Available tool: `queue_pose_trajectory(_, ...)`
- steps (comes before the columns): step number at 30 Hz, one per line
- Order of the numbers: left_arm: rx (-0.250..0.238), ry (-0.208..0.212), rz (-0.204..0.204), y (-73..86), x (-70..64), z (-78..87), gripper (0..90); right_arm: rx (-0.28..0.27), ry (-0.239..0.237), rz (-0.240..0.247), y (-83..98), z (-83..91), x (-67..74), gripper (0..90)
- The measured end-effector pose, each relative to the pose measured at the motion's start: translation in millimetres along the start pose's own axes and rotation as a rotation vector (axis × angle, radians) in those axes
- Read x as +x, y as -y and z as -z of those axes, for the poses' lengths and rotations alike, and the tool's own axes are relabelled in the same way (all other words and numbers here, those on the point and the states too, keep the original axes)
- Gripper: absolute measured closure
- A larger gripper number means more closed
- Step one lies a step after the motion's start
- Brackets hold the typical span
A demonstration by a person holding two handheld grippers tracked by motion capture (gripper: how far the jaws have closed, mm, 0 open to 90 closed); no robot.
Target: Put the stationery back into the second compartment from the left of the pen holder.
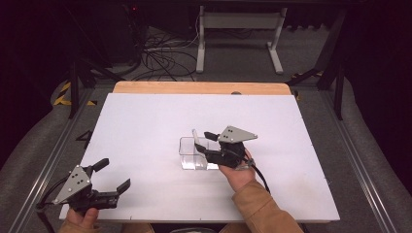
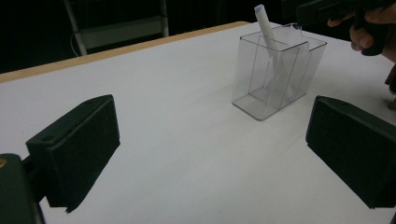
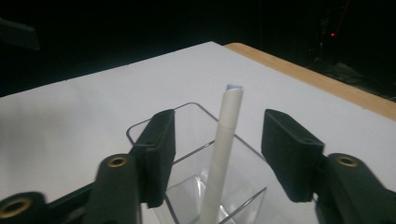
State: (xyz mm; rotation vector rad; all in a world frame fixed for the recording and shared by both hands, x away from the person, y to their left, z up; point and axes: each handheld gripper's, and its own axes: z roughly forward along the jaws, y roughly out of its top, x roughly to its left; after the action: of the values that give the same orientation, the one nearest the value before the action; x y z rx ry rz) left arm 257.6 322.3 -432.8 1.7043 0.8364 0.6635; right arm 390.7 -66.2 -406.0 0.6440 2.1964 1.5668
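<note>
I see my right gripper (image 3: pixel 217 154) half open, matte black pads clear of the slim white pen (image 3: pixel 223 154) | pen leans in clear, boxy plastic holder (image 1: pixel 190 154) mid-table (image 1: pixel 145 126) | my left gripper (image 1: pixel 108 177) wide open, holding nothing, near table's front corner

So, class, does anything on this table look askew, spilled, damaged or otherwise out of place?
Nothing is spilled or broken. The white pen stands in the clear divided holder, leaning slightly with its top above the rim. The right gripper has its jaws open either side of the pen without touching it.
</note>
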Motion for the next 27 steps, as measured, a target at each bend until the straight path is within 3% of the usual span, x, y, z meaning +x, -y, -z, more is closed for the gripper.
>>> queue_pose_trajectory(4,0.002,0.001,0.003,-0.1,-0.3,-1.0,3.5,-0.011,0.003,-0.006,-9.8,10.4,-2.9,36.0)
queue_pose_trajectory(13,-0.002,0.008,0.002,-1.5,0.3,-3.4,3.5,-0.018,0.009,0.036,-29.0,37.4,-2.1,22.4)
queue_pose_trajectory(27,-0.002,0.024,-0.008,-4.1,-0.8,-10.1,3.5,-0.012,0.058,0.008,-11.1,86.6,-14.6,6.7)
